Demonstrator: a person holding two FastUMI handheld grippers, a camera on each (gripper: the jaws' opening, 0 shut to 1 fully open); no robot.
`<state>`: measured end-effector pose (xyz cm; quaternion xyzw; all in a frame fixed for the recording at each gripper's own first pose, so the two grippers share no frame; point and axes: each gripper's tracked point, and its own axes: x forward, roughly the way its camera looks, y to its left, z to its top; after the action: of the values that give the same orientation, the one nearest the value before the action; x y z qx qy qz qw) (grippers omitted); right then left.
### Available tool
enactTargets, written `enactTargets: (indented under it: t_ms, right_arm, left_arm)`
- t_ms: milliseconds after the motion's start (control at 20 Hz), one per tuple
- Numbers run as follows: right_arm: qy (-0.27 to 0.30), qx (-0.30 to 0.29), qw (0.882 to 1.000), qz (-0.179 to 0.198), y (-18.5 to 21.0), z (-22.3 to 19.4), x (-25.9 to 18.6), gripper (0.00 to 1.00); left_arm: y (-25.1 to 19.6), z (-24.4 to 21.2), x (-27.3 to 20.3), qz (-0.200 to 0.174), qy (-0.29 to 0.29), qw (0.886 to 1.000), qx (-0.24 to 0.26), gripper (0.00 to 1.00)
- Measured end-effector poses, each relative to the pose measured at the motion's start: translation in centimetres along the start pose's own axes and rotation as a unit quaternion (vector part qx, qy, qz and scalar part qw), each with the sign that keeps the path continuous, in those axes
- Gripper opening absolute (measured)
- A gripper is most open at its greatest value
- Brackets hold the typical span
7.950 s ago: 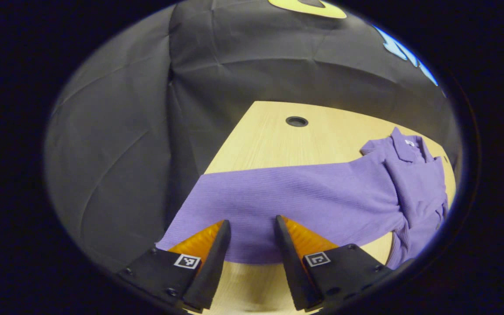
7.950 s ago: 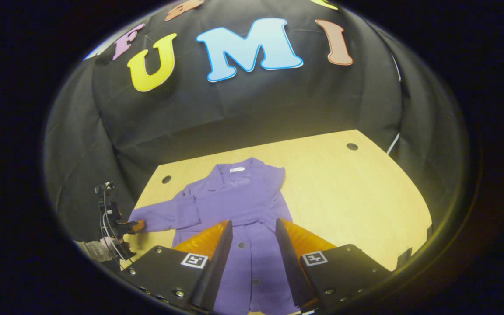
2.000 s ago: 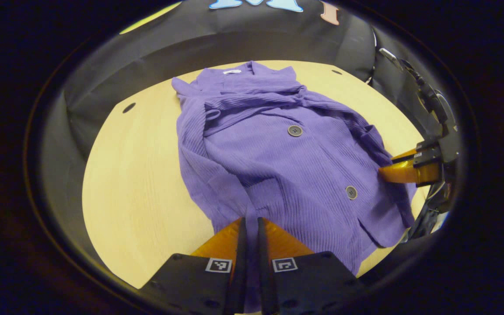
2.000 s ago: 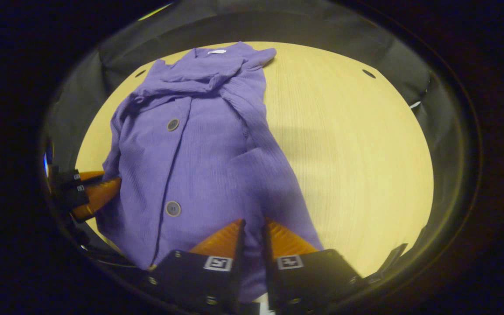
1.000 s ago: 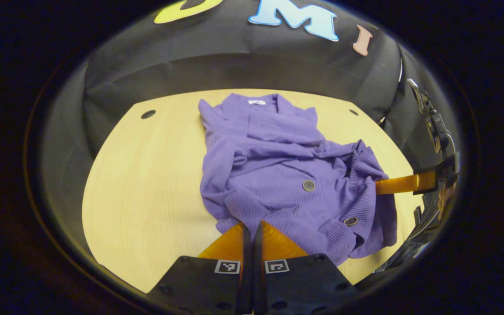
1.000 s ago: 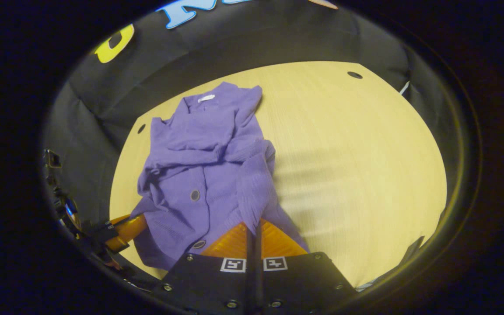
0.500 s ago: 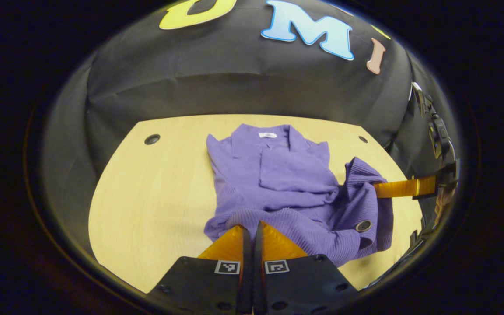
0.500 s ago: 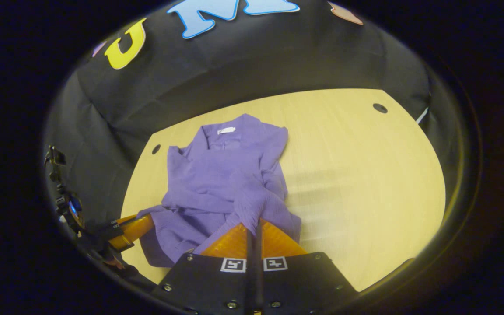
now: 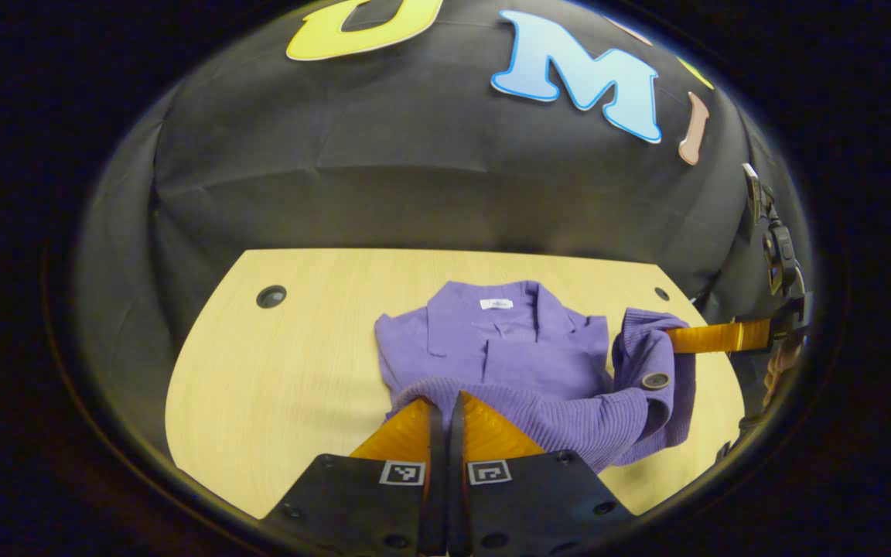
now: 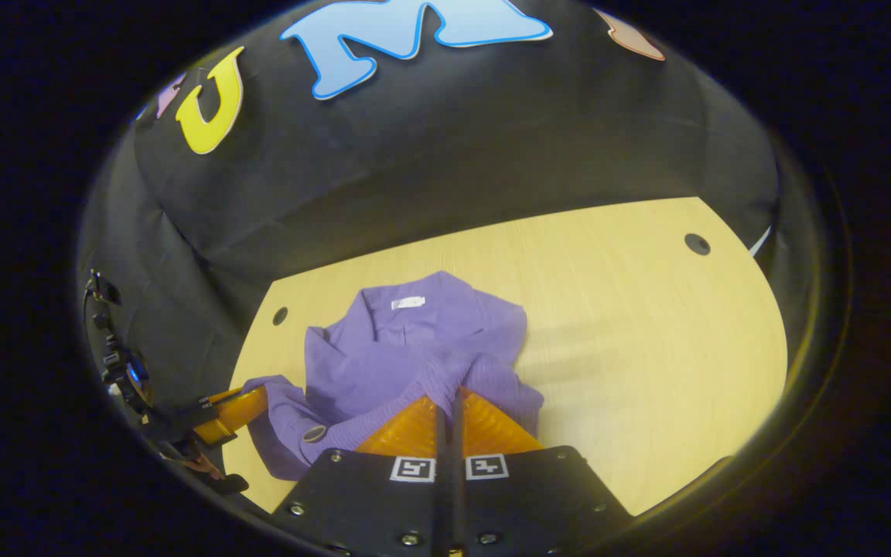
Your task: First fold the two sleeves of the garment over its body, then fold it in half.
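- Garment (image 9: pixel 523 348) is lying on the pale wooden bench (image 9: pixel 283 363), its collar end spread flat toward the booth wall while its near hem edge is hanging lifted between the two grippers.
- Left gripper (image 9: pixel 445 406) is showing its fingers pressed together on a ribbed fold of that hem, so the cloth is being pinched at the near left corner.
- Right gripper (image 10: pixel 452 398) is likewise showing its fingers closed tight on the purple knit at the opposite near corner; in the left gripper view it is reaching in from the side, with the hem draped off its tip.
- Between the two pinches the hem is sagging in a loose curve, with a button (image 9: pixel 655 380) showing on the turned-over part, which suggests soft, limp, light fabric that is not holding any shape of its own.
- Ribbed knit is probably gripping well and not slipping, but it is likely stretching and bunching if pulled unevenly.
- Judging from how things lie, the sleeves are already lying folded over the body and the half fold is under way.
- Corners of the hem seem the right places to hold, since both layers are coming along together there.
- Carrying both corners level toward the collar (image 9: pixel 492 305) should keep the fold line straight; letting one corner lag is risking a skewed, wrinkled fold.
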<state>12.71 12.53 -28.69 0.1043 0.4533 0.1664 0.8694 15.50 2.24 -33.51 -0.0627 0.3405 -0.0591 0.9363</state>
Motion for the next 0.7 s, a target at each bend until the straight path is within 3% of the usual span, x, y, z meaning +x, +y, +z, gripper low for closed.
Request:
enactTargets:
  t_ms: [200,500,700]
  right_arm:
    - [-0.021,0.002,1.000,0.001,0.0,3.1,1.7,0.00]
    - [-0.038,0.016,0.999,-0.002,-0.7,5.9,4.5,0.00]
    - [-0.040,0.028,0.999,-0.010,-1.6,6.9,7.6,0.00]
  left_arm:
    - [1.0,3.4,2.2,0.001,-0.018,0.999,-0.029,0.06]
    - [1.7,5.8,5.8,-0.001,-0.026,1.000,-0.012,0.06]
    - [2.2,6.7,9.3,-0.004,-0.024,0.999,-0.034,0.06]
